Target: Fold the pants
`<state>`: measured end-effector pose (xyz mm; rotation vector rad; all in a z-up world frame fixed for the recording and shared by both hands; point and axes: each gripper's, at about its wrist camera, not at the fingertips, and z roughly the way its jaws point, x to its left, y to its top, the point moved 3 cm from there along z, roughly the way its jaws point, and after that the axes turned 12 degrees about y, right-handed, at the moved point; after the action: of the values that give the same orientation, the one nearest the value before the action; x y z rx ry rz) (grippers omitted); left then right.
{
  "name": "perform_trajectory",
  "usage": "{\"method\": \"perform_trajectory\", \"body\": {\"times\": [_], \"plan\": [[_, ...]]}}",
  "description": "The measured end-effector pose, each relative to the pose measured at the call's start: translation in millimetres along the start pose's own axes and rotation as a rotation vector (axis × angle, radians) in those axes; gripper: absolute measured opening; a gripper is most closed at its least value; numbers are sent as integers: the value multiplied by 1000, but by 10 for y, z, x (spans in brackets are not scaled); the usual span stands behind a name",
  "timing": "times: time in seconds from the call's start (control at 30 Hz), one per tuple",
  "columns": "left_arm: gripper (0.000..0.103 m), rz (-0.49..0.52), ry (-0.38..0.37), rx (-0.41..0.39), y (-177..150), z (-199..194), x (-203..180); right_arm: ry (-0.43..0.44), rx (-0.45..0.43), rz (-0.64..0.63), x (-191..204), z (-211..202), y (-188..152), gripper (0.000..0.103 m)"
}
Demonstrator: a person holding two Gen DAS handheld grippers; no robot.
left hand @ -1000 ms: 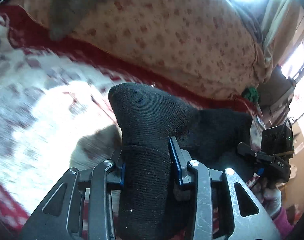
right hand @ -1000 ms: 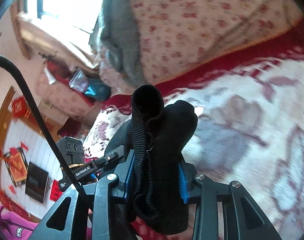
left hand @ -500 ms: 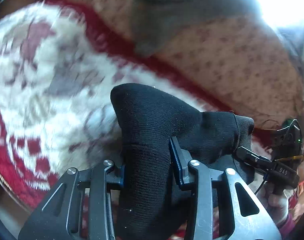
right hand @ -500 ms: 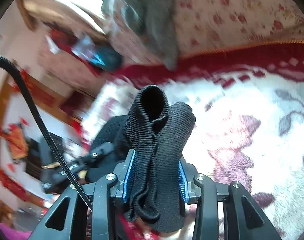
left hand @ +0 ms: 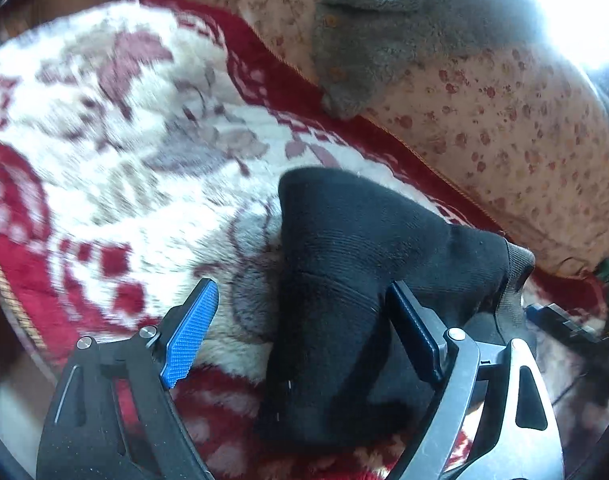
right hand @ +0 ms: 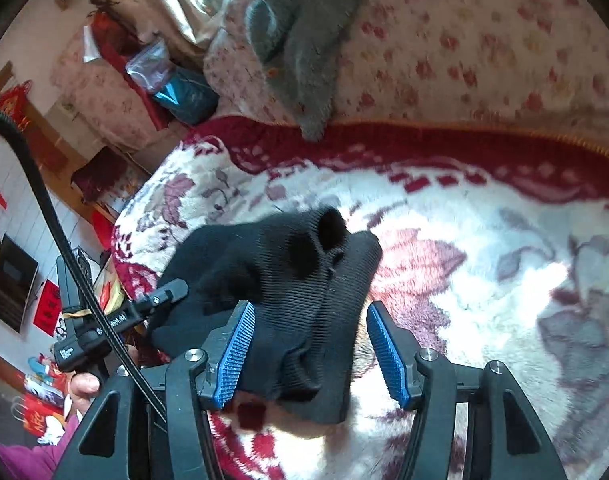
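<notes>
Both grippers, left (left hand: 300,344) and right (right hand: 310,354), are opening off the bunched black pants (left hand: 356,272) on the blanket (left hand: 116,152); soft, light knit, likely best pinched at the ribbed edge.

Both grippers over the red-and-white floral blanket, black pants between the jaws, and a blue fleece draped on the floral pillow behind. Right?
One thing is off: the fleece on the floral pillow is grey, not blue, as both wrist views show. The rest holds: the left gripper and right gripper are over the red-and-white blanket, jaws opening, with the black pants between them.
</notes>
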<state>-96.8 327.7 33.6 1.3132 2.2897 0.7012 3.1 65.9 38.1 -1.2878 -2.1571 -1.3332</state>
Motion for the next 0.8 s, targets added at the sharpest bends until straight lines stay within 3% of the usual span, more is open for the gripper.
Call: {"method": "perform_trajectory", "body": {"times": [0.37, 0.8], "plan": [[86, 77, 88, -152, -76, -568, -297, -38, -47, -108, 513, -15, -3, 57], [86, 66, 118, -190, -192, -874, -415, -21, -55, -130, 709, -117, -158, 57]]}}
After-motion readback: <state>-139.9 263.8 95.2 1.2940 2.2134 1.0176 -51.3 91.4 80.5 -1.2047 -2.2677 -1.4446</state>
